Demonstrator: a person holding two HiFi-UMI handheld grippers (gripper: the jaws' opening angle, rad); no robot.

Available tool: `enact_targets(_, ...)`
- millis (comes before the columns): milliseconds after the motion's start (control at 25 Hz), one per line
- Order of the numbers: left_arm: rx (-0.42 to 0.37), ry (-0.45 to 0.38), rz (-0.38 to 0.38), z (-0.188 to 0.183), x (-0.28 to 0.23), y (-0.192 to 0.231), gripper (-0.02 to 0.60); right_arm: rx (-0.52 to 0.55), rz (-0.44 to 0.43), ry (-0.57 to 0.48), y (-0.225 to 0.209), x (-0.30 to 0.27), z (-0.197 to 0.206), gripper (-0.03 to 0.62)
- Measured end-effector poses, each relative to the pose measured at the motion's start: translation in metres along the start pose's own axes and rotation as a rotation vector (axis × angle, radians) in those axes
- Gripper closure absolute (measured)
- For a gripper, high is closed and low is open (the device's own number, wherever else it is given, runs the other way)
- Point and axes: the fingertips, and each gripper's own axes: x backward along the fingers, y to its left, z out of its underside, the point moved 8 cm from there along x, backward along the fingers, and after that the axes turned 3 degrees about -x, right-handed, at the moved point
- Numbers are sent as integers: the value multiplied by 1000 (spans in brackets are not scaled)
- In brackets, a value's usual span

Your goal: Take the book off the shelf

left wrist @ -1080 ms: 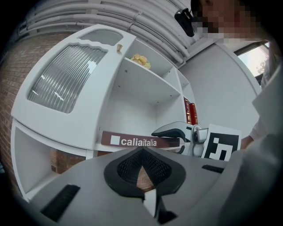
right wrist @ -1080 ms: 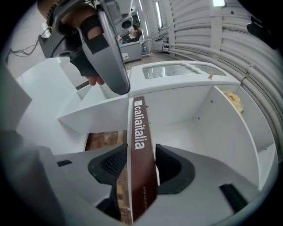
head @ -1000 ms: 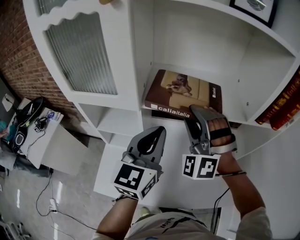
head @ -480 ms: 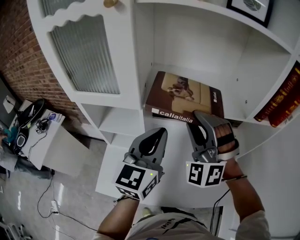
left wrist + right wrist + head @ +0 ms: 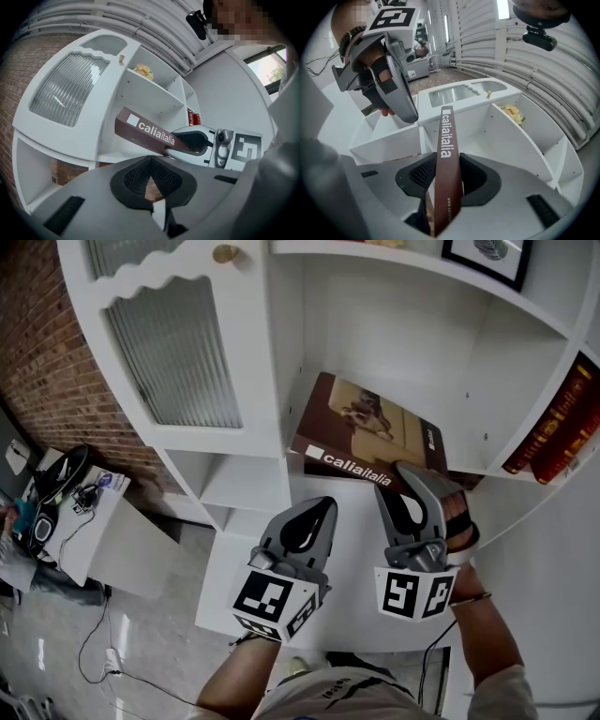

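Observation:
A brown book (image 5: 366, 437) with white print on its spine lies flat in the open compartment of the white shelf unit (image 5: 281, 381). Its near edge juts past the shelf front. My right gripper (image 5: 413, 476) is shut on the book's near right corner. In the right gripper view the spine (image 5: 446, 140) runs straight out from between the jaws of that gripper (image 5: 443, 180), both pads pressed on it. My left gripper (image 5: 317, 506) hangs just in front of the shelf, below the book's left end, shut and holding nothing. The left gripper view shows the book (image 5: 150, 132) in the right gripper (image 5: 190, 142).
A cabinet door with ribbed glass (image 5: 169, 343) stands left of the book's compartment. Red books (image 5: 553, 423) lean in the compartment to the right. A framed picture (image 5: 487, 254) sits on the shelf above. A brick wall (image 5: 37, 362) and a low table with cables (image 5: 66, 498) are at left.
The right gripper has drawn back a little toward me with the book's corner between its jaws, and the book's near edge has come further out. The left gripper has hardly moved.

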Motion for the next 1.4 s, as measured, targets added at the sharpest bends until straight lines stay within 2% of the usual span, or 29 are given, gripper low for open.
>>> enact_targets(320, -3, -10, 21, -10, 10, -6, 571, -41, 42, -13, -4, 13, -15, 445)
enact_targets(800, -12, -40, 49, -24, 27, -19, 571, -214, 84, -46, -28, 45, -38, 445)
enact_targets(1080, -10, -58, 68, -35, 43, -26, 571, -402, 85, -61, -30, 69, -47, 445)
enact_targets(1280, -10, -67, 87, -40, 53, -34, 571, -657, 108, -71, -27, 90, -49, 445)
enact_targets(1400, -13, -67, 100, -40, 59, -39, 571, -727, 134, -106, -25, 99, -54, 446)
